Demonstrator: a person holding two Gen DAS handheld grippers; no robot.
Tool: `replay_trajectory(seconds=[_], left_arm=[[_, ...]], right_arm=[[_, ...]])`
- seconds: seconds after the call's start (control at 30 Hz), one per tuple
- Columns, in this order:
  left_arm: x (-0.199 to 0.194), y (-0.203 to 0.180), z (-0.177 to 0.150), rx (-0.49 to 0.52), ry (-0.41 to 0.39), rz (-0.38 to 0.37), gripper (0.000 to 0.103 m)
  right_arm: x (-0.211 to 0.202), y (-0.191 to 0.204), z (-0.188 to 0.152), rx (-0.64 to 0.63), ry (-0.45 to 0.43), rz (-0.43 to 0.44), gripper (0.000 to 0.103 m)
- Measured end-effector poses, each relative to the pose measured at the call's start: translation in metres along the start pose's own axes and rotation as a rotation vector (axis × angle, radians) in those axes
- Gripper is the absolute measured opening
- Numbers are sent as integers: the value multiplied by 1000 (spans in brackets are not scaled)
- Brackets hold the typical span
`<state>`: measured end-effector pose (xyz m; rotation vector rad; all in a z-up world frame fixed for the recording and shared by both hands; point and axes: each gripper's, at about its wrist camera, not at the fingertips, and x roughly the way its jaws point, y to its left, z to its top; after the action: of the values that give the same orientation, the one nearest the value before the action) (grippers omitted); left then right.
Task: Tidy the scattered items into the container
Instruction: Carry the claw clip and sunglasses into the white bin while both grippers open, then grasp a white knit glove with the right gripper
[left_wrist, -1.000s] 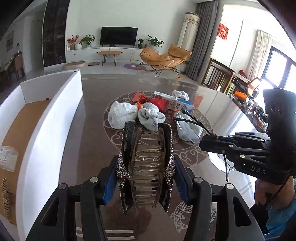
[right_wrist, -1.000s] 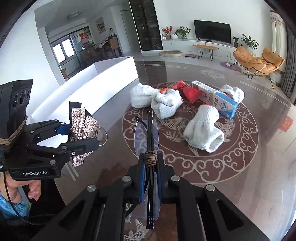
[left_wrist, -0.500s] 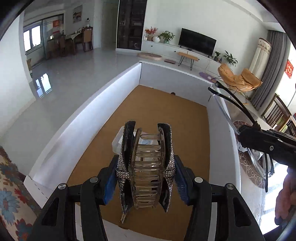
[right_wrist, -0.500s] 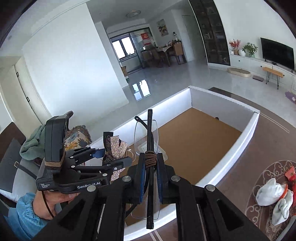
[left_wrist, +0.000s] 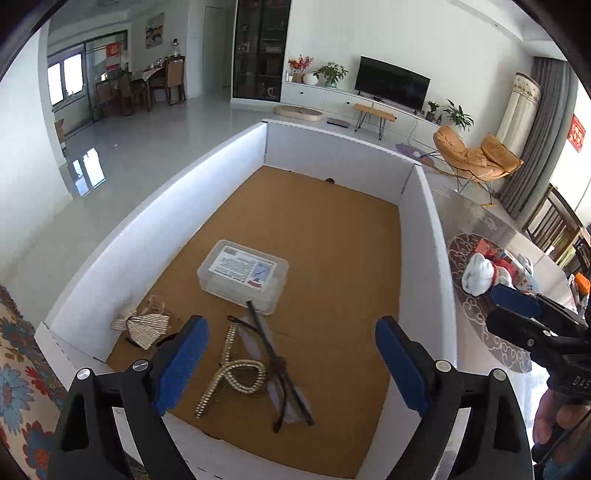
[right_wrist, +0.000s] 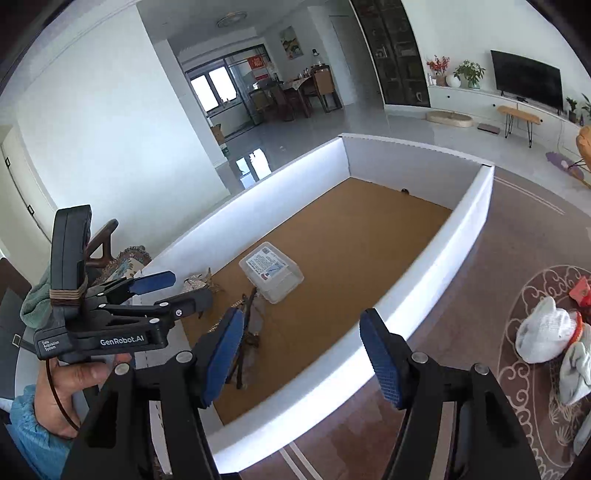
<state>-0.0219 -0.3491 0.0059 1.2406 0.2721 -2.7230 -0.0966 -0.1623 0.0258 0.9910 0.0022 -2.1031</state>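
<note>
- Living room, bright daylight: television (left_wrist: 391, 79) on a long white cabinet at the upper right of your left wrist view, orange lounge chair (left_wrist: 476, 158) at the right, dining set at the upper left.
- Desk (right_wrist: 480, 295): brown glossy top with a round scroll pattern, lower right of your right wrist view.
- Container (left_wrist: 424, 229): large white-walled box with a brown cardboard floor, centre of both views, standing on the desk.
- Clear plastic case (left_wrist: 243, 275), printed label on its lid: on the container floor, mid-frame.
- Glasses (left_wrist: 273, 354), dark frame, folded: on the floor just below the case, one arm tip touching the case's near edge.
- Rhinestone hair clip (left_wrist: 232, 369): lying beside the glasses, on their left.
- Sparkly bow (left_wrist: 142, 326): near the container's lower left wall, partly hidden behind your left gripper finger.
- White rolled socks (right_wrist: 543, 332), red packet and small carton: outside the container, on the desk pattern at right, well apart from the box wall.
- Left gripper (left_wrist: 288, 365): above the container's near end, jaws have just been opening, now wide, nothing between the pads.
- Right gripper (right_wrist: 299, 354): over the container's near right wall, jaws have just been opening, wide, nothing clamped.
- Your left hand (right_wrist: 70, 391), blue sleeve, grips the left tool at the lower left of the right wrist view.
</note>
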Motion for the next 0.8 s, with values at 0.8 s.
replay_trajectory(seconds=[0.8], left_arm=[[72,-257,-109,380,221,-251,99]], right_arm=[[-91,-270,-93,241,77,-450,67]])
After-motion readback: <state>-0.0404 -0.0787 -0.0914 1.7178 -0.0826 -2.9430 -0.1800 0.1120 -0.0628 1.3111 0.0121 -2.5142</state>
